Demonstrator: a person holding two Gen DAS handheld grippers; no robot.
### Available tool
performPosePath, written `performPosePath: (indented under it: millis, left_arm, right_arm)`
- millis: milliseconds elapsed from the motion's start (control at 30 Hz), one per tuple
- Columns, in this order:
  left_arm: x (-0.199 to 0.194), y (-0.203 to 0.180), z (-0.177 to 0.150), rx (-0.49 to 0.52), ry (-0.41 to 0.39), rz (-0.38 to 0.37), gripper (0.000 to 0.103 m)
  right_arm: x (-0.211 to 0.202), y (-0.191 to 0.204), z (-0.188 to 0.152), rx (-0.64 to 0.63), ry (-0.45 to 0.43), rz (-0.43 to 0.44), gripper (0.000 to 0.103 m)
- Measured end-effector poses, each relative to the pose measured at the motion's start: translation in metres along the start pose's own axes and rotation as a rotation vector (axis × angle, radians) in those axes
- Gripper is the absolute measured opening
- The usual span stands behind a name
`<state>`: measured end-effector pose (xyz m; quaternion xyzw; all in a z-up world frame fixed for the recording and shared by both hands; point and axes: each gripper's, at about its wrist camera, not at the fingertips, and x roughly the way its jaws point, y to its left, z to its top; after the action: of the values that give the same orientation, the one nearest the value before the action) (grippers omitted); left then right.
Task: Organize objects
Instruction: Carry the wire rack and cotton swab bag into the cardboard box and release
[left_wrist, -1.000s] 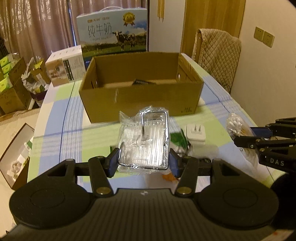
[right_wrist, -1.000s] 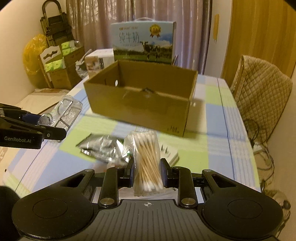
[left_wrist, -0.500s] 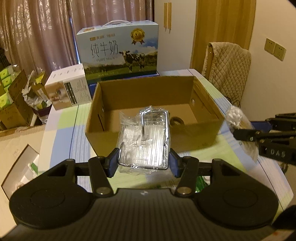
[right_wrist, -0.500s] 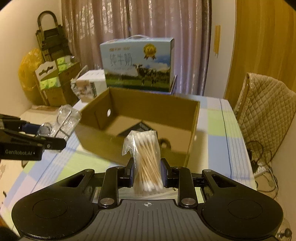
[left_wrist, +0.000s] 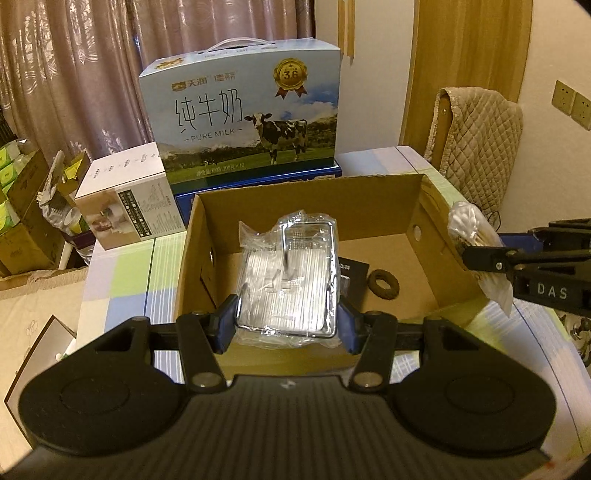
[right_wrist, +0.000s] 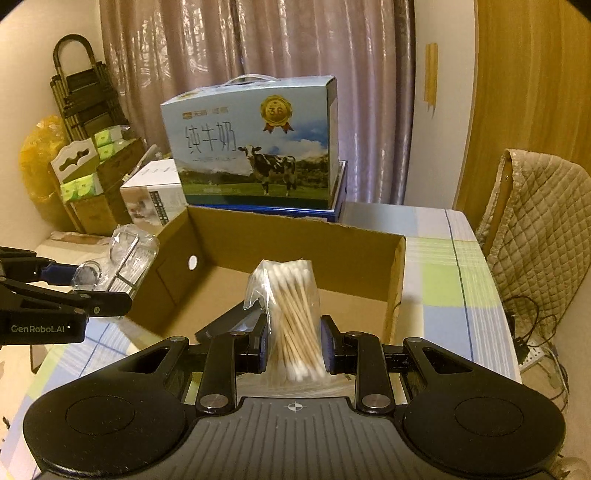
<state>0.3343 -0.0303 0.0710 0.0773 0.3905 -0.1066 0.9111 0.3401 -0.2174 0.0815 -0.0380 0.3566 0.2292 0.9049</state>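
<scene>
- Gripping a shiny metal wire rack wrapped in clear plastic (left_wrist: 290, 280), the left gripper (left_wrist: 288, 326) has its blue pads pressed on the rack's two sides, partly open, above the open brown cardboard box (left_wrist: 391, 199).
- Holding a clear bag of wooden cotton swabs (right_wrist: 293, 325), the right gripper (right_wrist: 293, 347) is nearly closed on it, over the box's near edge.
- Lying on the box floor: a flat black packet (left_wrist: 352, 273) and a dark ring (left_wrist: 384, 284) at 3 o'clock from the rack.
- Standing at 12 o'clock behind the box is a blue milk carton with a cow picture (left_wrist: 243, 122).

One cardboard box (left_wrist: 391, 192), one milk carton (left_wrist: 240, 110), one white box (left_wrist: 125, 199), two wrapped packs, one ring (left_wrist: 384, 282)
</scene>
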Motion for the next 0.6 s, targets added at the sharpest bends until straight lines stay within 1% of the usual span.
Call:
performPosePath:
  millis: [267,400,500,600]
  left_arm:
    - [0.033,0.007,0.008,0.001,0.012,-0.003,0.05]
    - [0.047,0.012,0.01,-0.015,0.001,0.0,0.05]
    - [0.054,0.019,0.012,-0.041,-0.022,-0.001,0.065]
    - [0.054,0.023,0.012,-0.045,-0.028,-0.004,0.065]
  right_arm:
    - [0.03,-0.011,0.002,0.032,0.014,-0.006,0.025]
    - [0.041,-0.013,0.0,0.046,0.022,-0.003,0.025]
    - [0.045,-0.013,-0.002,0.057,0.025,0.008,0.025]
    - [0.049,-0.012,-0.003,0.056,0.031,0.011,0.025]
